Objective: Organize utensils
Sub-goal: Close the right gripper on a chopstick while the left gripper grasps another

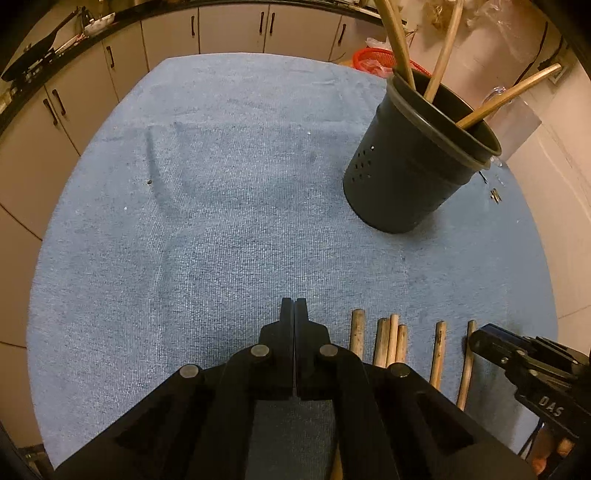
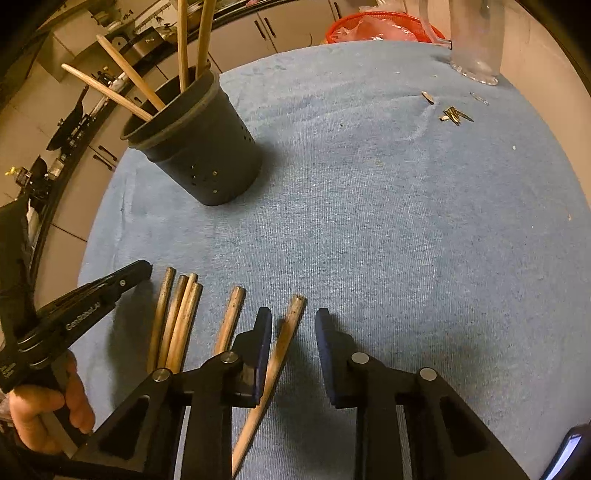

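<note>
A dark perforated holder (image 1: pixel 417 155) stands on the blue cloth (image 1: pixel 221 184) with several wooden utensil handles (image 1: pixel 443 51) sticking out; it also shows in the right wrist view (image 2: pixel 203 147). Several wooden utensils (image 2: pixel 177 321) lie side by side on the cloth near me, also in the left wrist view (image 1: pixel 391 343). My left gripper (image 1: pixel 294 306) is shut and empty, left of them. My right gripper (image 2: pixel 293 321) is open, low over the cloth, its jaws on either side of the rightmost wooden handle (image 2: pixel 284 343).
A red basket (image 2: pixel 380 27) sits beyond the cloth's far edge. A clear glass vessel (image 2: pixel 476 40) stands at the far right. Small metal bits (image 2: pixel 452 114) lie near it. Cabinets (image 1: pixel 221 33) and a counter run behind. A phone corner (image 2: pixel 565 458) shows at bottom right.
</note>
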### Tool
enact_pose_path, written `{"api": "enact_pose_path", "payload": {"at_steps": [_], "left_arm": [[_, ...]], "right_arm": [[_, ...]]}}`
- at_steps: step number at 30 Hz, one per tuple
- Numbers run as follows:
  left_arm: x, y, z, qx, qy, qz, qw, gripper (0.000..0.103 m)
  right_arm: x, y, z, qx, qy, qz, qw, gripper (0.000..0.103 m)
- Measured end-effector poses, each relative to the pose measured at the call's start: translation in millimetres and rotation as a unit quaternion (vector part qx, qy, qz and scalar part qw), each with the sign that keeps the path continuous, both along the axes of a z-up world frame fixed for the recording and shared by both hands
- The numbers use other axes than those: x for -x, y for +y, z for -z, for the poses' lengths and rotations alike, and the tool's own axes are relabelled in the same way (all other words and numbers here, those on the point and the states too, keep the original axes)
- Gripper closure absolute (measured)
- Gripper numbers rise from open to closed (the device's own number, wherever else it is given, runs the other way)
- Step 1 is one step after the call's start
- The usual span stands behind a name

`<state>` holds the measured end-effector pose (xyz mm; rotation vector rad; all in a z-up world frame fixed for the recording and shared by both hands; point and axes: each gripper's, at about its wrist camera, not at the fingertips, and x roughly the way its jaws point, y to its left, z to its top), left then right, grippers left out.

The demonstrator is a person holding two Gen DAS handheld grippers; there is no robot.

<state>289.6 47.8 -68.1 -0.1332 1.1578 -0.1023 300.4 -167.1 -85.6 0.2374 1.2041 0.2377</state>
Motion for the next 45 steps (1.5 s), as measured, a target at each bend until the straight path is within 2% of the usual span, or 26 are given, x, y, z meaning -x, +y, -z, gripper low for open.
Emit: {"api": "enact_pose_path", "payload": {"at_steps": [1,3,5,6,7,10,14,17,19,20,21,22,29,33,35,37,39,42,45], "left_arm": [[-1,2,1,0.007,0.0,0.0,1.0,0.103],[1,5,-1,0.032,0.0,-0.001,0.9995,0.101],[-1,10,-3,0.051,0.0,-0.006,0.9987,0.083],[1,8,-7,0.054,-0.002,-0.008,0.9985,0.067],[1,8,-10,0.059,-0.008,-0.008,0.9982,0.063],[-1,4,-14,0.064,-0.009,0.0,0.9979,0.063],[-2,-7,-7,0.036,0.001,0.02,0.9991,0.064],[-4,-18,-2,0.01,0.005,0.028,0.9995,0.071],[-4,-19,-2,-0.015,0.005,0.03,0.9994,0.084],[-5,-20,-2,-0.024,0.007,0.031,0.9992,0.086],[-6,-18,-1,-0.032,0.009,0.032,0.9989,0.094],[-5,-16,0,-0.039,0.009,0.034,0.9987,0.096],[-4,-7,-3,-0.041,0.017,0.044,0.998,0.096],[-16,-29,-1,-0.065,0.024,0.044,0.9966,0.096],[-11,-43,-5,-0.063,0.025,0.038,0.997,0.097],[-9,-44,-8,-0.058,0.02,0.038,0.9974,0.097],[-5,-40,-10,-0.039,0.01,0.035,0.9986,0.097],[2,-33,-25,-0.003,-0.02,0.023,0.9995,0.097],[11,-31,-49,0.012,-0.062,0.023,0.9977,0.097]], "right_arm": [[-1,2,1,0.008,0.002,-0.001,1.0,0.079],[-2,4,2,0.024,-0.001,-0.005,1.0,0.09],[-2,8,2,0.048,-0.008,-0.014,0.999,0.092],[-3,8,2,0.054,-0.009,-0.016,0.998,0.093],[-3,8,2,0.064,-0.011,-0.016,0.998,0.093],[-3,5,3,0.072,-0.014,-0.013,0.997,0.094],[-3,3,4,0.072,-0.014,-0.015,0.997,0.094],[-3,0,4,0.069,-0.013,-0.015,0.997,0.094],[-3,-3,2,0.067,-0.012,-0.016,0.998,0.094],[-3,-3,2,0.065,-0.011,-0.016,0.998,0.094],[-5,-3,2,0.065,-0.011,-0.017,0.998,0.094],[-5,-3,2,0.064,-0.011,-0.017,0.998,0.094],[-8,-2,1,0.075,-0.007,-0.026,0.997,0.094],[-8,4,0,0.081,-0.009,-0.032,0.996,0.094],[-8,4,0,0.078,-0.012,-0.03,0.996,0.095],[-7,1,0,0.054,-0.014,-0.028,0.998,0.095],[-3,-1,-4,0.045,-0.025,-0.024,0.998,0.095],[2,0,-18,0.027,-0.052,-0.028,0.998,0.095],[10,2,-39,0.012,-0.083,-0.035,0.996,0.096]]}}
